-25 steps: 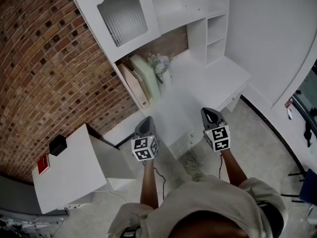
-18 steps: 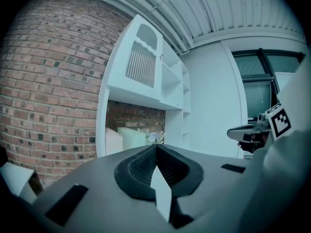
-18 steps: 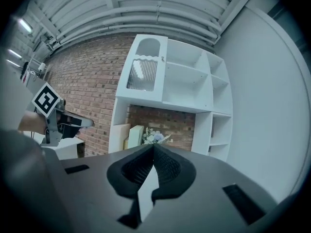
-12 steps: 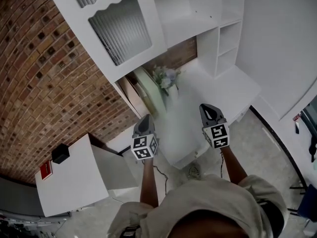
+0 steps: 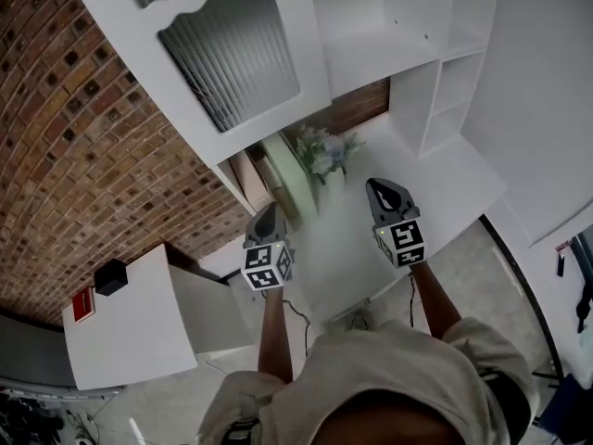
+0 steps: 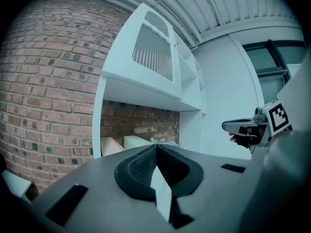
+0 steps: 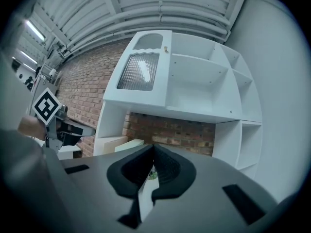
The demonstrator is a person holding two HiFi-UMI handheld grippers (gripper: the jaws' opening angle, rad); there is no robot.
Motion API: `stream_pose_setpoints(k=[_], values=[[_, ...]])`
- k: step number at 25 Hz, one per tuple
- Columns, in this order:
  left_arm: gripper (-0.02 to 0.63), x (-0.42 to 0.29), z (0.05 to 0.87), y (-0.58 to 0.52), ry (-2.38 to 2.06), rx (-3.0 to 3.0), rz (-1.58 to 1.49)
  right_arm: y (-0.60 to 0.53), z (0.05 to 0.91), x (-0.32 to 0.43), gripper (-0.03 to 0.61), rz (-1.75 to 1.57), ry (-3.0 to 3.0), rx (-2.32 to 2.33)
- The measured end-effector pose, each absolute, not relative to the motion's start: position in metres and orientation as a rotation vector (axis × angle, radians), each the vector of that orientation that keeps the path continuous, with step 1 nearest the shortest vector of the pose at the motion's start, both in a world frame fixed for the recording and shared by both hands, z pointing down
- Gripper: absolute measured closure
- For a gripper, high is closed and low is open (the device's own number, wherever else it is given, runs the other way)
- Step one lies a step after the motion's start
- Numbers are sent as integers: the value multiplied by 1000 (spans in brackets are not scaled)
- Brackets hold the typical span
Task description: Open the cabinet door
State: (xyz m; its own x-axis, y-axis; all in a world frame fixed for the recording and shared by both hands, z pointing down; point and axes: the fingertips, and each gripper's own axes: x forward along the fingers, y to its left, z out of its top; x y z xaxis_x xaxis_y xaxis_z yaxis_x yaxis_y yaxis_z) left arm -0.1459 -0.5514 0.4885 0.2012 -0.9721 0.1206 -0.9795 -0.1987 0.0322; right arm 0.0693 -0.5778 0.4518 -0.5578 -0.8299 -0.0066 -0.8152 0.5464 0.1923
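Bright, even light from ceiling tubes (image 7: 35,30); white cabinet (image 5: 371,35) washes out. Fisheye bends edges; gripper views' corners go black.

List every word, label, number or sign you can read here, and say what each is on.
Nothing here reads as text.
Red tag on the white box: print too small to read.
Left marker cube and right marker cube: black-and-white square patterns, no letters.
Cabinet door: no lettering.

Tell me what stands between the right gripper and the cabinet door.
In the head view, only a bunch of flowers on the desk separates the right gripper from the cabinet door.
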Motion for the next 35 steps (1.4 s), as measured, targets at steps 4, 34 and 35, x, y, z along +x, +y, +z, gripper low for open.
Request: stream_pose_setpoints(k=[4, 34, 35], values=[[588, -149, 495, -557, -1919, 2343, 129, -594, 448, 60, 565, -251, -2713, 1406], [588, -192, 491, -555, -1851, 2402, 114, -699, 273, -33, 199, -245, -3038, 1266], [588, -194, 490, -555, -1854, 2402, 112, -701, 270, -32, 207, -233, -3049, 1275]])
